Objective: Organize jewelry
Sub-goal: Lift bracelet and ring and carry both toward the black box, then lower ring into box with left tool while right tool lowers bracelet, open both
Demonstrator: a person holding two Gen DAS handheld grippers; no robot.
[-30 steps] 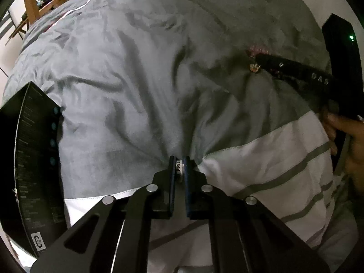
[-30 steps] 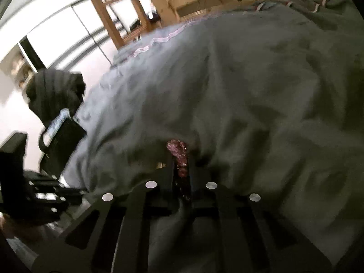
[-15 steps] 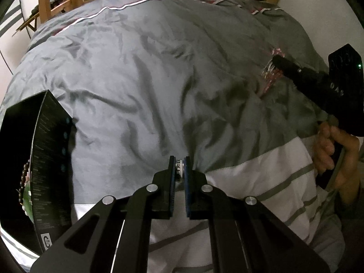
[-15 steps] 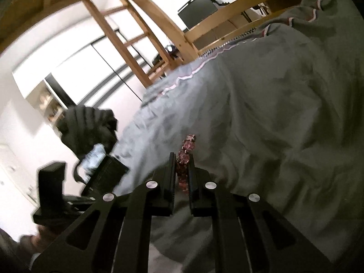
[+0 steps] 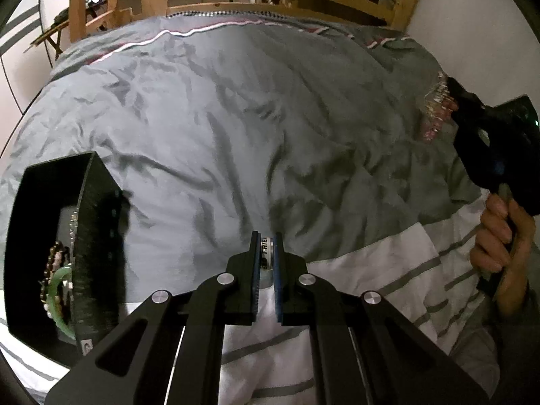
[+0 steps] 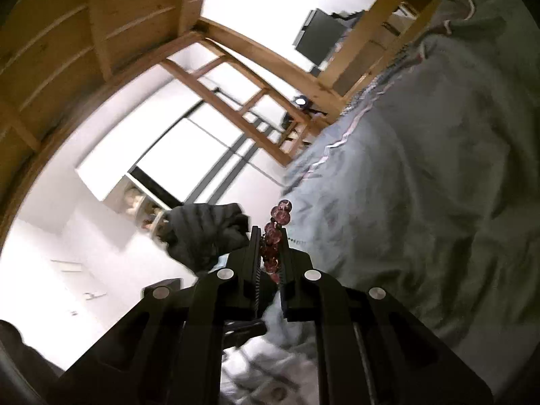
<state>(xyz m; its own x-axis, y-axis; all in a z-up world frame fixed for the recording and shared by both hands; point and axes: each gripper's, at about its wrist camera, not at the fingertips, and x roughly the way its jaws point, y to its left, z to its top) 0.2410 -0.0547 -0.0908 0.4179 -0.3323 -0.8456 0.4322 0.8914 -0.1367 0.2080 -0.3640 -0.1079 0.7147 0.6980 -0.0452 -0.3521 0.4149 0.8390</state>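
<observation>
Keep the right gripper (image 6: 270, 243) fingers clamped on the red bead bracelet (image 6: 275, 236) lifted off the bed (image 5: 236, 135), left gripper (image 5: 265, 253) pinched empty, then carry smoothly over the black box (image 5: 98, 253).

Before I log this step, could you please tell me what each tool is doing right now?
Left tool: shut on a small white lettered ring.
Right tool: shut on a dark red beaded bracelet.
</observation>
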